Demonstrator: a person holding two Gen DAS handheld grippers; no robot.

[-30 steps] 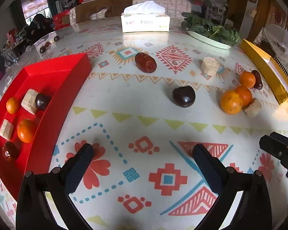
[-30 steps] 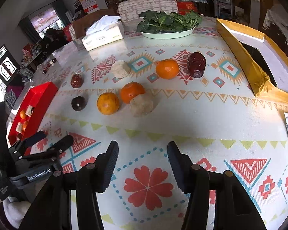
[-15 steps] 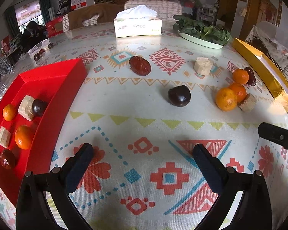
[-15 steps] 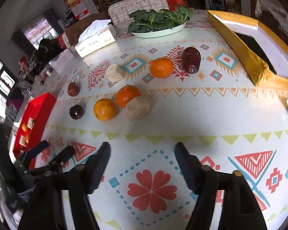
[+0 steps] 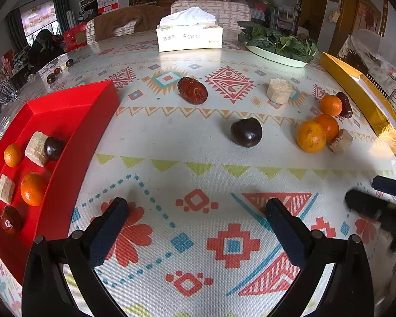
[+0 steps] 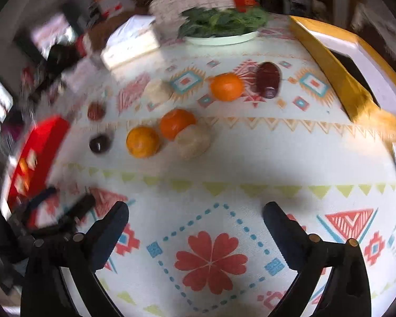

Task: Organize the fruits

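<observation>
Left gripper (image 5: 195, 211) spread wide, empty, above the patterned worktop (image 5: 198, 163). Right gripper (image 6: 195, 216) likewise spread and empty, its view blurred. Ahead on the worktop: dark plum (image 5: 246, 132), red date (image 5: 192, 90), pale chunk (image 5: 279, 90), three oranges (image 5: 311, 136) clustered near a second chunk (image 5: 341, 140). Far left, red tray (image 5: 74, 121) holding two oranges, two chunks, a plum, a date. Beyond, tissue box (image 5: 189, 37), plate of greens (image 5: 277, 45).

Right gripper (image 6: 195, 219) jaws spread much wider than a second ago, its view newly motion-blurred.
</observation>
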